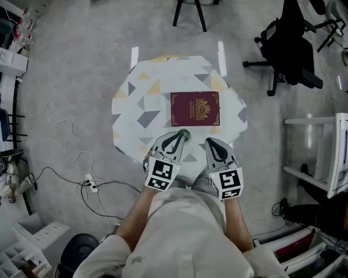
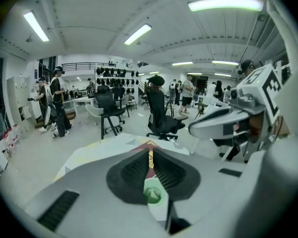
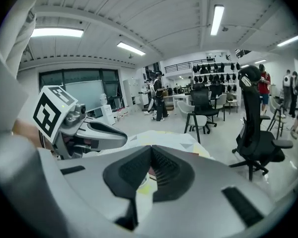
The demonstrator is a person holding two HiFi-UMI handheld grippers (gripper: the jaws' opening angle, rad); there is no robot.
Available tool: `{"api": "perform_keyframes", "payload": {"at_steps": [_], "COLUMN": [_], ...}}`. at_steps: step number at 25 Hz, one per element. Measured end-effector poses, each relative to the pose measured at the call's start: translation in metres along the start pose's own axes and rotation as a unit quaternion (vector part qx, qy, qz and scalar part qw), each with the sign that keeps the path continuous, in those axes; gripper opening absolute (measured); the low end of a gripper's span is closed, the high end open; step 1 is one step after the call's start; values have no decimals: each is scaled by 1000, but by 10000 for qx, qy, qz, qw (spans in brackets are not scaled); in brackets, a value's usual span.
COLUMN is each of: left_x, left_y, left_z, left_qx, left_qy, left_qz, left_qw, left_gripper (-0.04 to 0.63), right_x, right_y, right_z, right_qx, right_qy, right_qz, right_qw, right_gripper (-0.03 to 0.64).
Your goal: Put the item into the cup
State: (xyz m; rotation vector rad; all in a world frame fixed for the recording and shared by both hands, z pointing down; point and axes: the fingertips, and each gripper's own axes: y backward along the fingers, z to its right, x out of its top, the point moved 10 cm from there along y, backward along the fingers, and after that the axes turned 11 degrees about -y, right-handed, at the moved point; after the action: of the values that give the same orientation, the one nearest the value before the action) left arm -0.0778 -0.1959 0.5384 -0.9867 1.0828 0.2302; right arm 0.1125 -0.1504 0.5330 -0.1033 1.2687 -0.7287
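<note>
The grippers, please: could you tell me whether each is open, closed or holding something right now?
Left gripper: closed on a small green item.
Right gripper: closed, with nothing between its jaws.
</note>
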Motion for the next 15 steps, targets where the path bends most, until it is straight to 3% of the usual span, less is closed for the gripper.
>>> {"api": "perform_keyframes", "payload": {"at_steps": [7,15], "left_x": [38,54], "left_y": [40,62], "left_z": [-4,-2], "left_qx": [178,374], "left_qy": [90,77], "left_qz": [1019,1373], "left_qw": [9946,9898], "left_gripper": [35,29], "right_x": [33,53], "right_y": [17,30], "right_z": [-9,-17], "right_qx": [160,320], "right_qy": [257,423], "right_qz": [391,668], "right_qw": [9988,9964], "right_gripper": [6,6]}}
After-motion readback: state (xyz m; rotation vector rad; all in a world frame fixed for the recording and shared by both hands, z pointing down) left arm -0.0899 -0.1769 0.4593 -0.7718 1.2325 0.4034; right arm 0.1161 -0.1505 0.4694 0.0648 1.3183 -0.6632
